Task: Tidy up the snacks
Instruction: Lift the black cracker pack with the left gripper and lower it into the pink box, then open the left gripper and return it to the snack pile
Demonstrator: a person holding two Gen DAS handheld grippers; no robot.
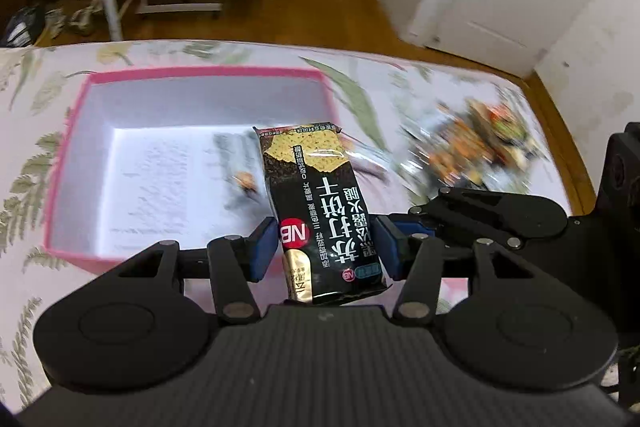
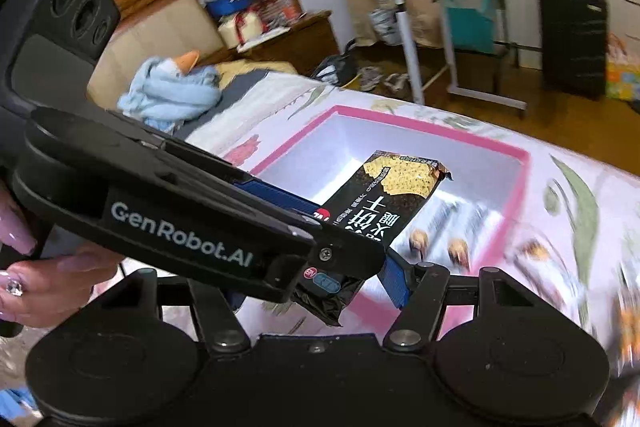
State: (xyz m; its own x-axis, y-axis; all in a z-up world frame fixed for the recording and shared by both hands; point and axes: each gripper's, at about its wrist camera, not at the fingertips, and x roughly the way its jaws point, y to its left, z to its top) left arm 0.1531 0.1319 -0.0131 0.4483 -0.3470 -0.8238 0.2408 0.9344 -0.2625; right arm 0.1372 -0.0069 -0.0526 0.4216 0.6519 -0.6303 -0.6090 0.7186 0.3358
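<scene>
Clamped in my left gripper [image 1: 326, 247] is a black cracker packet [image 1: 320, 207], blue pads pressing both long edges, its free end at twelve o'clock over the near right corner of the pink box [image 1: 64, 163]. Whether my right gripper [image 2: 320, 281] is closed on anything, I cannot tell. Risk: released now, the packet may catch the rim and drop outside, toward the snack pile [image 1: 480, 151] at two o'clock.
</scene>
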